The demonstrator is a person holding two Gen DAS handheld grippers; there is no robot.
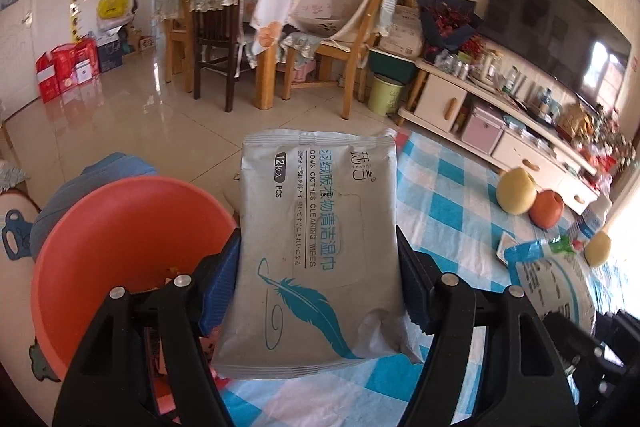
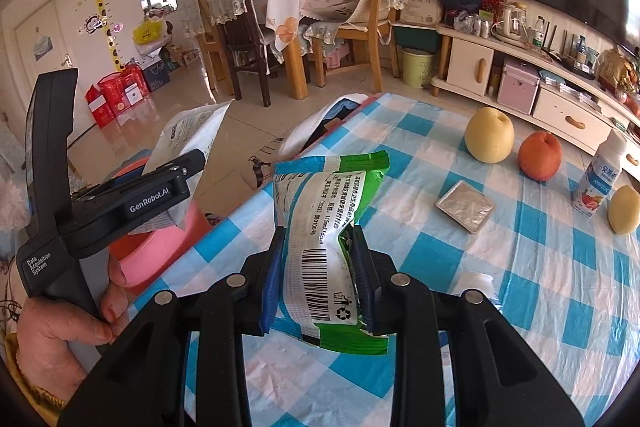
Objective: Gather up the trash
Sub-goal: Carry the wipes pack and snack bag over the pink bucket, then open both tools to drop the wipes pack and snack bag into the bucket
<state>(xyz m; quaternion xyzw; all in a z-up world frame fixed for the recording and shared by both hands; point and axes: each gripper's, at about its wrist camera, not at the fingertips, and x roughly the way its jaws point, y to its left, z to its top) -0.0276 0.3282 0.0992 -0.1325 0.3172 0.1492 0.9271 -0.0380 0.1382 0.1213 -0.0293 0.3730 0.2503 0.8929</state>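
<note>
At the far left, an orange-red basin (image 1: pixel 120 251) sits below the edge of the counter (image 1: pixel 448 211), beside the left claw (image 1: pixel 318 283). Small scraps lie at its bottom, but they are too hidden behind the claw to name. In the right wrist view the same basin (image 2: pixel 160 251) shows pink-red under the left claw (image 2: pixel 176 183), just off the counter's (image 2: pixel 520 267) left edge.

The left claw pinches a grey wet-wipes pack (image 1: pixel 316 247) with a teal feather print, held upright between the blue pads (image 1: pixel 222 279) and partly over the basin's rim. From the right wrist view this pack (image 2: pixel 192 131) sticks up from the claw, above the basin.

Further right, the right claw (image 2: pixel 320 283) is pressed on a green and white wrapper (image 2: pixel 324 239) with a barcode, lifted above the checked blue and white cloth of the counter.

On the counter beyond it lie a flat silver foil packet (image 2: pixel 465 206), a yellow pear (image 2: pixel 489 135), an orange-red fruit (image 2: pixel 540 155), a small yogurt bottle (image 2: pixel 598 174) and another yellow fruit (image 2: pixel 624 210) at the right edge. A white bottle cap (image 2: pixel 476 285) peeks out just beside the right claw's frame
</note>
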